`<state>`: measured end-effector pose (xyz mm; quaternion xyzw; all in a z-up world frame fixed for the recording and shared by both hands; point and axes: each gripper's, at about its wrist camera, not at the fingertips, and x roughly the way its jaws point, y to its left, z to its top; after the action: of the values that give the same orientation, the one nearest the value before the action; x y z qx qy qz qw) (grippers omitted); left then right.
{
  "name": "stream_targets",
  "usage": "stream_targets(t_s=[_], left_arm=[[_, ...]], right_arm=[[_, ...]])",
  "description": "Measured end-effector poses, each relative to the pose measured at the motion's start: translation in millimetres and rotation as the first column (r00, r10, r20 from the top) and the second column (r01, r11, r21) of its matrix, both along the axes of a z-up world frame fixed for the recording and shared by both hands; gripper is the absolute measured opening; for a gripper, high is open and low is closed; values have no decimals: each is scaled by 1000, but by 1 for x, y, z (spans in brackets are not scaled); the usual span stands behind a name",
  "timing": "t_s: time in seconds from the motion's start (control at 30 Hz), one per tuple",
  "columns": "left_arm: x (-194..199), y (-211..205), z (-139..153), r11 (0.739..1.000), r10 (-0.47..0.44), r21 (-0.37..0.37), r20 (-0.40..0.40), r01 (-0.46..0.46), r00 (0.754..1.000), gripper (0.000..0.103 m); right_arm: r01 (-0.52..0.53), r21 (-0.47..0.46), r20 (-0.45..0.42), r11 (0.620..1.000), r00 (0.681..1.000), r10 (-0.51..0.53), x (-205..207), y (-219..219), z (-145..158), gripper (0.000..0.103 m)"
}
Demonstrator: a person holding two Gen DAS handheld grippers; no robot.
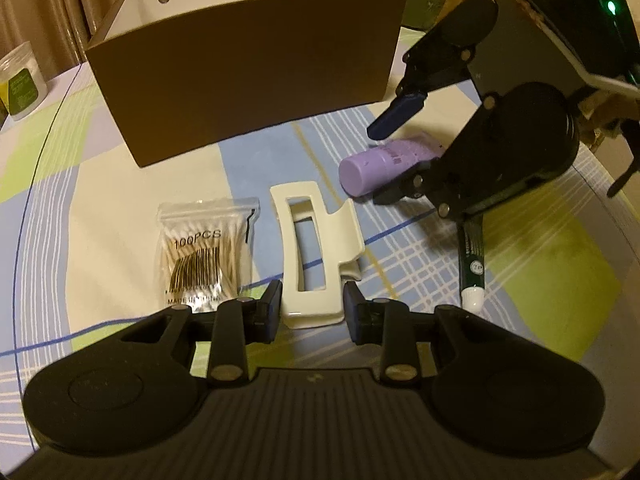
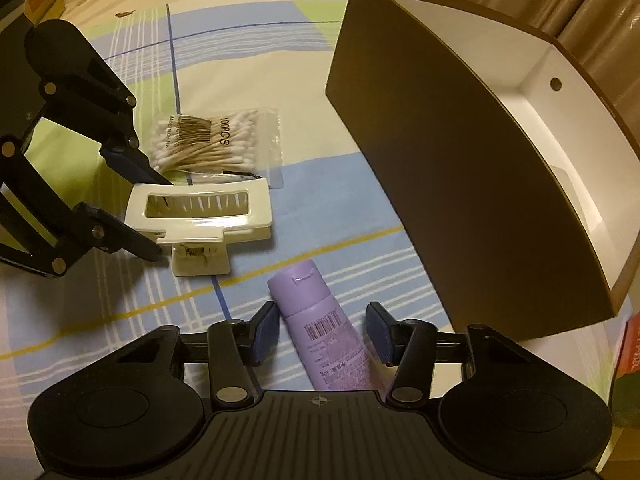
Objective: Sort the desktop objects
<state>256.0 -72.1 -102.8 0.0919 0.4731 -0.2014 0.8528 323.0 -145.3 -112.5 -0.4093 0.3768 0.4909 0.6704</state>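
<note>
A cream hair claw clip (image 1: 312,248) lies on the checked tablecloth. My left gripper (image 1: 312,314) is open with its fingers on either side of the clip's near end; the right wrist view shows it too (image 2: 158,216). A purple tube (image 2: 324,332) lies flat between the open fingers of my right gripper (image 2: 322,334), not clamped. The right gripper (image 1: 384,160) shows in the left wrist view, straddling the tube (image 1: 376,164). A bag of cotton swabs (image 1: 208,248) lies left of the clip. A brown box with a white inside (image 1: 240,76) stands open behind them.
A thin dark green tube with a white cap (image 1: 474,268) lies right of the clip. A white jar (image 1: 22,80) stands at the far left edge. A green tub (image 1: 424,0) sits behind the box. The round table edge (image 1: 616,200) curves close on the right.
</note>
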Motion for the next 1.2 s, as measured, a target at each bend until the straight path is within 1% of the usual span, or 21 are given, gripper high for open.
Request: stream_targets(t_s=[0.07, 0.1, 0.17, 0.4, 0.57, 0.73, 0.87, 1.2], left_arm=[[-1, 1, 0, 1000, 5, -7, -5, -5, 1000, 27], [-1, 2, 0, 1000, 5, -8, -5, -5, 1000, 28], [10, 7, -12, 1000, 4, -7, -3, -4, 1000, 28], [15, 10, -21, 1000, -11, 9, 3, 11, 1000, 29], [18, 16, -24, 1000, -9, 5, 3, 9, 1000, 28], [15, 23, -20, 1000, -1, -2, 30, 2, 1000, 26], [16, 30, -15, 1000, -2, -4, 49, 2, 999, 26], [7, 38, 10, 1000, -5, -4, 121, 5, 993, 26]], right_arm=[[6, -5, 5, 1000, 1000, -6, 0, 1, 0, 37], [11, -5, 5, 1000, 1000, -10, -1, 0, 0, 34], [20, -3, 6, 1000, 1000, -20, -3, 0, 0, 31], [63, 39, 5, 997, 998, -63, -10, -4, 4, 30], [116, 87, 11, 989, 993, -118, -11, -9, 14, 30], [167, 136, 20, 976, 985, -172, -13, -14, 28, 30], [186, 166, 24, 968, 981, -193, -18, -17, 40, 30], [226, 247, 47, 942, 969, -244, -31, -24, 72, 29]])
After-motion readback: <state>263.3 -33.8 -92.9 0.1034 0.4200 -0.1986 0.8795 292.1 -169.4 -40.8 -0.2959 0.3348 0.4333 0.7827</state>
